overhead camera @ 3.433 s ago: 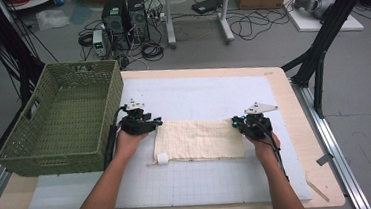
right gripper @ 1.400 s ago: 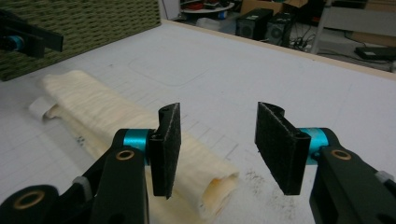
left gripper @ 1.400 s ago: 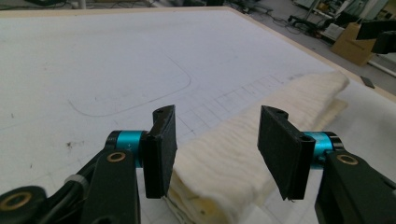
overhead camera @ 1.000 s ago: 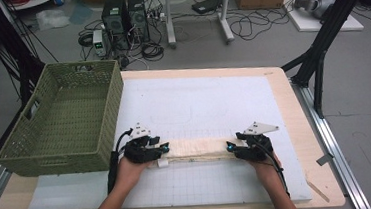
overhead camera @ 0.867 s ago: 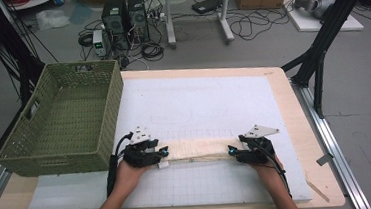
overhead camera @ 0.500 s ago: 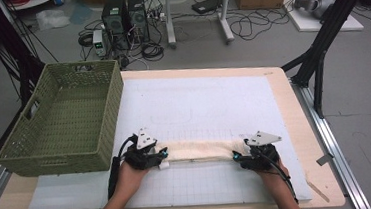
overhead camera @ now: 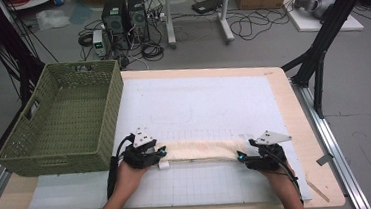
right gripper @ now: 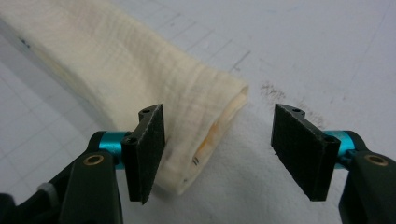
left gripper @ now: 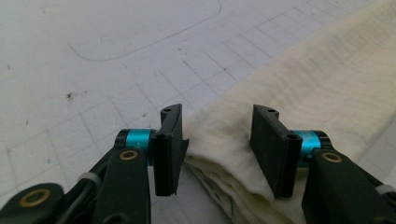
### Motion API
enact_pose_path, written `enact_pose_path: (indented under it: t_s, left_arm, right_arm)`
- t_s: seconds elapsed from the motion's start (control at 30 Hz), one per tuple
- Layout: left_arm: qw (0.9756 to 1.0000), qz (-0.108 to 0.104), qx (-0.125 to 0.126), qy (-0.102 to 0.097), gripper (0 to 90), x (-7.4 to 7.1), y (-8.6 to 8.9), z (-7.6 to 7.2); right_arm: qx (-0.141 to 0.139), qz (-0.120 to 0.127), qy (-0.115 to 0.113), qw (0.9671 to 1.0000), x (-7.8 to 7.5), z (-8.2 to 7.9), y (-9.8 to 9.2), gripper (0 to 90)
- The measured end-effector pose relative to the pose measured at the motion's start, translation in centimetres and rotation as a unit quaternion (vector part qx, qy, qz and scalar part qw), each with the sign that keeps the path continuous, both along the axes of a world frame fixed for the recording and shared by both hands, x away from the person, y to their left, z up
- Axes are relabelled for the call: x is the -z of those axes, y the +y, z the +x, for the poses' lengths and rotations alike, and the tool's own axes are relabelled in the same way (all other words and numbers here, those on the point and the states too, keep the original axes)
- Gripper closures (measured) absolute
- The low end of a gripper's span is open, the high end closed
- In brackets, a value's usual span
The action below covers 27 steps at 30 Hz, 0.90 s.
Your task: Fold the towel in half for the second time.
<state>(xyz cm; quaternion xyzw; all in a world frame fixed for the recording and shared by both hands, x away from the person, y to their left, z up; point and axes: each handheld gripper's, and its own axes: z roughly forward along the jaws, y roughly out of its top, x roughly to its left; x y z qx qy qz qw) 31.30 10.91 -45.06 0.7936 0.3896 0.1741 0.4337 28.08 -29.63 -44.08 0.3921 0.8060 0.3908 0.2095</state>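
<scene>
One cream cloth [overhead camera: 199,150], folded into a long narrow strip, near the table's front edge. One small white tag [overhead camera: 163,165] at the cloth's left end. Two handheld grippers: left gripper [overhead camera: 158,153] and right gripper [overhead camera: 242,156], one at each end of the cloth, each with two black jaws. One green woven basket [overhead camera: 105,113] at the table's left edge. One white gridded mat [overhead camera: 208,102] covering most of the table [overhead camera: 281,84]. Two forearms entering over the front edge. Two computer towers [overhead camera: 125,14] on the floor beyond the back edge.
</scene>
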Motion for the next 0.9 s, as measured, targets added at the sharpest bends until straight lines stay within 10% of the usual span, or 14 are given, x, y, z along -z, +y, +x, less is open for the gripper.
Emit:
enact_pose_path:
  t_s: [0.1,0.3,0.63,0.9]
  left_arm:
    - [0.9994,-0.027,0.000,-0.024,50.5,-0.3,1.0,-0.2]
    - [0.9883,-0.135,-0.025,-0.067,45.5,-2.0,3.9,-0.6]
    - [0.9777,-0.177,0.003,-0.113,30.2,-3.3,4.4,-1.5]
    - [0.9803,-0.172,-0.020,-0.095,16.5,-3.6,4.5,-1.3]
  right_arm:
    - [0.006,0.021,-0.021,0.9995,-0.7,-0.6,-0.7,32.9]
    - [0.031,0.052,-0.062,0.9962,-2.0,-1.6,-2.2,30.1]
    - [0.051,0.035,-0.076,0.9952,-2.4,-1.8,-3.0,28.5]
    - [0.084,0.042,-0.086,0.9919,-2.8,-2.8,-4.4,20.0]
